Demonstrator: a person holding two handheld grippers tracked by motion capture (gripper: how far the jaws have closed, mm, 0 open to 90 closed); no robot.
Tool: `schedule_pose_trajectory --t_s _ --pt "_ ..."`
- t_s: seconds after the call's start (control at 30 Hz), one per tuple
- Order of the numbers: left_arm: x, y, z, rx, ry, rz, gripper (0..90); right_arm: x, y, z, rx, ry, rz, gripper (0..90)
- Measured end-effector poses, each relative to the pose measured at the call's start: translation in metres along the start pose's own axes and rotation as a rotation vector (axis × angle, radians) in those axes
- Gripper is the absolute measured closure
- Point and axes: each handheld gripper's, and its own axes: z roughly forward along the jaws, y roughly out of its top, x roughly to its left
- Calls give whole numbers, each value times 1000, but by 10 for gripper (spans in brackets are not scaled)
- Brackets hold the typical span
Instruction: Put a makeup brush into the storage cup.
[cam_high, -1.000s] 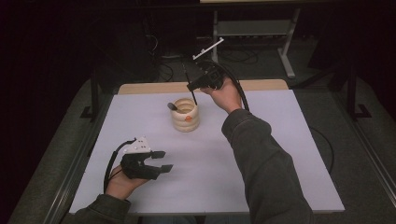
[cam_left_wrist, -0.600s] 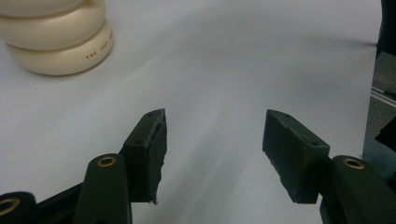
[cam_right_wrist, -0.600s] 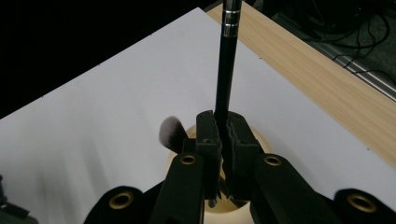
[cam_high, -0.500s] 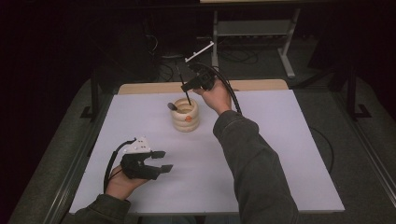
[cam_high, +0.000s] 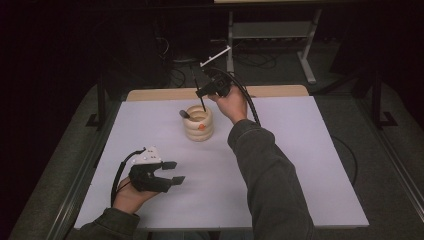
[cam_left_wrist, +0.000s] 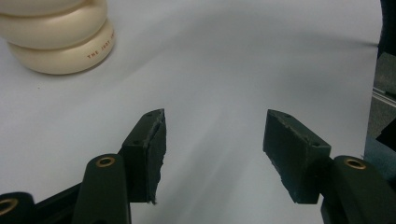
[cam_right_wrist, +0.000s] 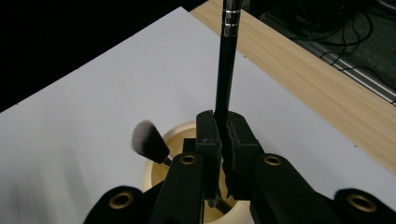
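Right tongs (cam_right_wrist: 223, 140) pinching a thin black brush handle (cam_right_wrist: 226, 70) over the ribbed cream ceramic pot (cam_high: 198, 123) mid-bench, left tongs (cam_left_wrist: 212, 140) spread near the front-left.

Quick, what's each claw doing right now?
Left claw: open, holding nothing.
Right claw: closed on a black brush handle above the cream holder.

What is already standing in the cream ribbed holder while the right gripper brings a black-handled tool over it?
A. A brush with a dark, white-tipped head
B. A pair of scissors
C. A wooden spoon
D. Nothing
A: in the right gripper view a brush with a dark, white-tipped head leans out of the cream holder, while the right gripper is shut on a thin black handle above the opening.
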Motion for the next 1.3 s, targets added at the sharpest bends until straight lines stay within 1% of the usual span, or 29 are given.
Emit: schedule_pose_trajectory --t_s 0.03,0.23,0.3,0.4,0.43,0.47,0.53,0.6,0.63,0.8,0.87,1.0,1.03,1.17,1.23,1.3 --pt "0 0 0 0 0 -3 392 0 0 1 -2 5 7 847" --pt "0 0 1 1 -5 -8 390 0 -2 7 -5 -3 4 847" --pt "0 0 0 -5 -12 -15 389 0 -2 9 -8 6 9 847" --pt "-1 0 -1 -11 -12 -20 389 0 -2 12 -8 3 4 847" --pt "0 0 -1 -10 -13 -21 389 0 -2 13 -5 5 11 847" --pt "0 0 -1 -12 -11 -13 389 0 -3 15 -7 4 9 847" --pt "0 0 -1 -9 -11 -11 389 0 -4 17 -5 5 8 847" --pt "0 0 0 -9 -12 -15 388 -1 -5 19 -3 -4 0 847" --pt "0 0 0 -9 -12 -16 388 0 -5 19 -3 5 14 847" --pt "0 0 0 -10 -11 -16 387 2 -5 23 -6 -5 4 846" --pt "0 0 0 -10 -12 -16 386 1 -6 23 -17 -3 8 847" --pt "0 0 0 -11 -11 -16 384 2 -8 26 -14 -7 13 847" --pt "0 0 0 -12 -12 -17 384 1 -8 26 -13 -13 -1 847" --pt "1 0 0 -14 -9 -17 384 2 -9 27 -16 -20 5 846" --pt "1 -1 -1 -15 -9 -23 384 0 -11 28 -16 -22 -8 847" --pt "1 0 0 -14 -9 -17 384 1 -12 29 -11 -22 10 847"
